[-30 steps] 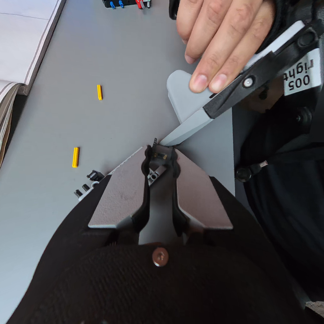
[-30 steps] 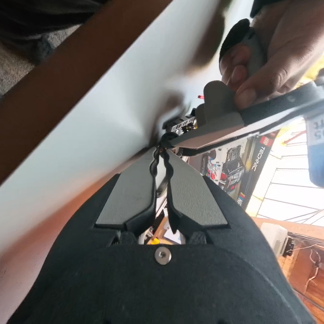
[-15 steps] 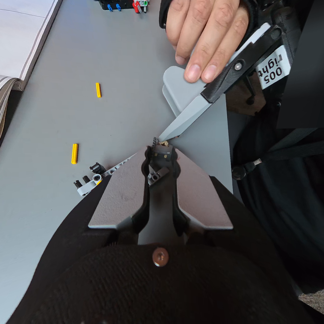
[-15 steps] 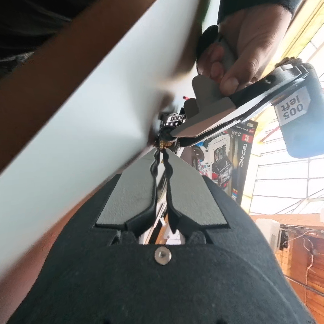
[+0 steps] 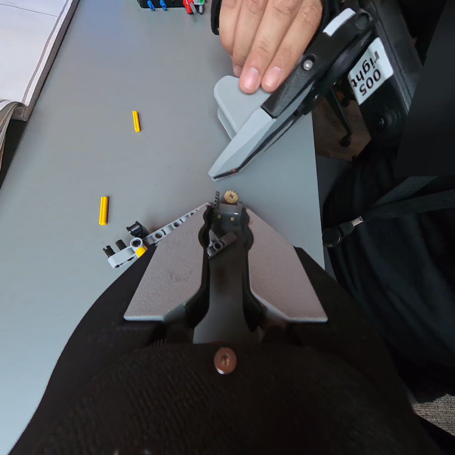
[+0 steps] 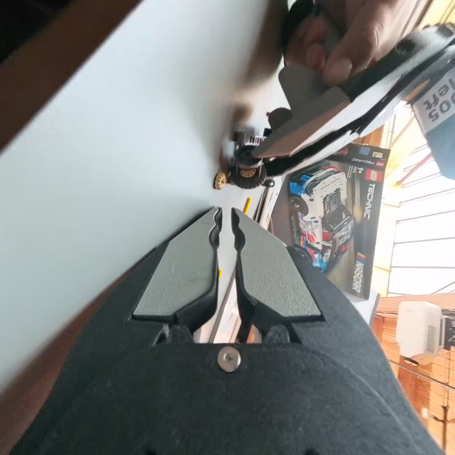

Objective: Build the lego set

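A knobbly gray-and-black lego assembly (image 5: 227, 216) with a tan toothed gear (image 5: 231, 197) was gripped by the left claw (image 5: 225, 221) near the smooth gray counter's (image 5: 123, 172) edge; the right claw (image 6: 226, 214) was slightly parted, empty.

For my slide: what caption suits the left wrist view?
Left gripper clamps a small gear assembly above the grey table; right gripper hovers opposite.

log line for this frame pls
left gripper: shut on gear assembly | right gripper: slightly open, empty, clear of tan gear | table: two yellow axles loose
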